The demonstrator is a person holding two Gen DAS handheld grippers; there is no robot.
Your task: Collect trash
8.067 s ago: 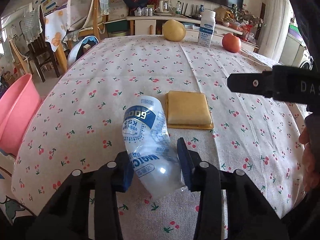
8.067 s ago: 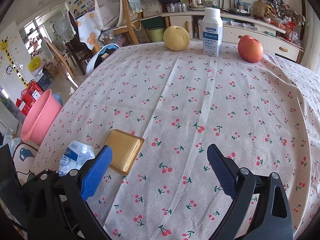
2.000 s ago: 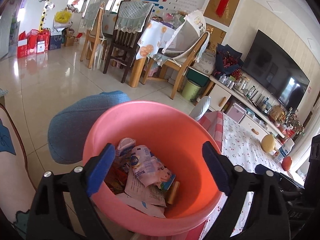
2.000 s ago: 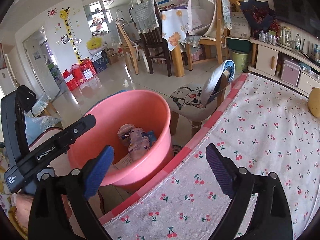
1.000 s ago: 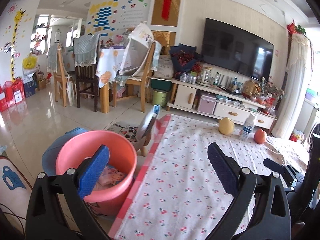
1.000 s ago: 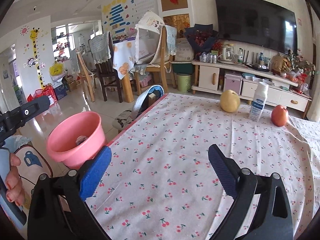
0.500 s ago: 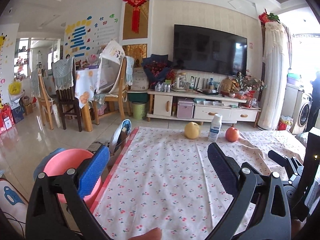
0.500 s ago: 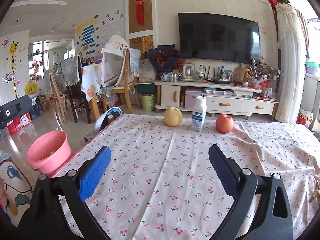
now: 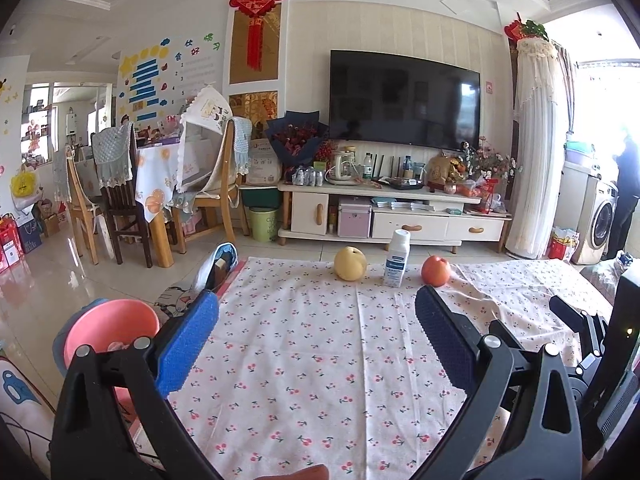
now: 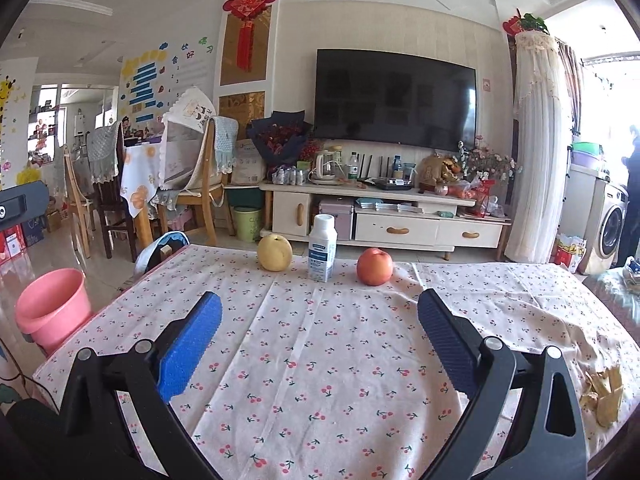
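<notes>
Both the left gripper and the right gripper hang above the near edge of the table with their jaws spread wide and nothing between them, aimed level across the cloth as if to look it over for leftover rubbish. The pink bucket that takes the trash stands on the floor off the table's left side, within easy reach of a drop. The only likely rubbish I can see is a crumpled yellowish wrapper at the near right edge, while the pear, bottle and apple in a row at the far edge look like things to keep.
</notes>
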